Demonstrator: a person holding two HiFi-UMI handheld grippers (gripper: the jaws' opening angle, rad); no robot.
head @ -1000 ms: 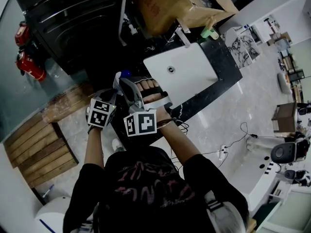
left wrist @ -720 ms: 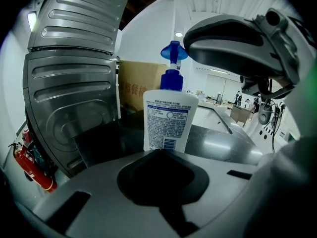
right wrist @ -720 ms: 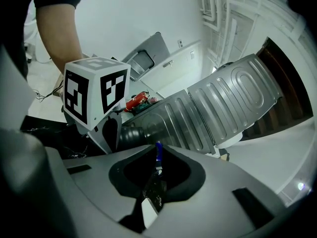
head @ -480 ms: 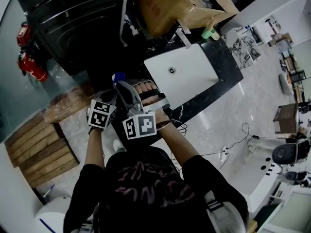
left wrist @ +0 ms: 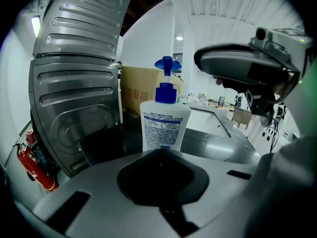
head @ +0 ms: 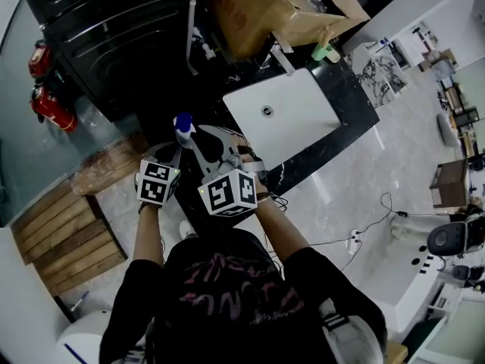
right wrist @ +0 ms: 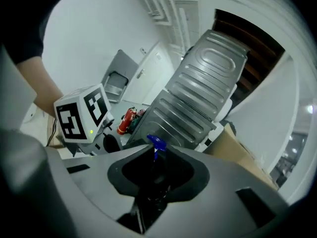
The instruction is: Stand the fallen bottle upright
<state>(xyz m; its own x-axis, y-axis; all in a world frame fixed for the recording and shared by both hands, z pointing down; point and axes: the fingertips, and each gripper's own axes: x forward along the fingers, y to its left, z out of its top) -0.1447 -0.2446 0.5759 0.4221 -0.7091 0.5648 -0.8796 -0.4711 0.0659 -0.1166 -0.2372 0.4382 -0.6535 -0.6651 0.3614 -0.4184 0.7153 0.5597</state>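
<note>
On the dark counter [left wrist: 99, 143] we find the bottle [left wrist: 165, 125] already upright and free-standing, so we judge the righting done and only withdrawal left. The right gripper [right wrist: 154, 155] has just been opening its jaws, which are now narrowly apart with the pump [right wrist: 156, 143] in their gap, seemingly unpressed. The left gripper [left wrist: 161, 152], just short of the bottle, has its jaws together on nothing.

Bottle [left wrist: 165, 125] base hidden behind left gripper [left wrist: 159, 157] body; label print too small to read. Head view: only its blue pump [head: 184, 123] shows. Cardboard box [head: 265, 10] cut off at far edge
</note>
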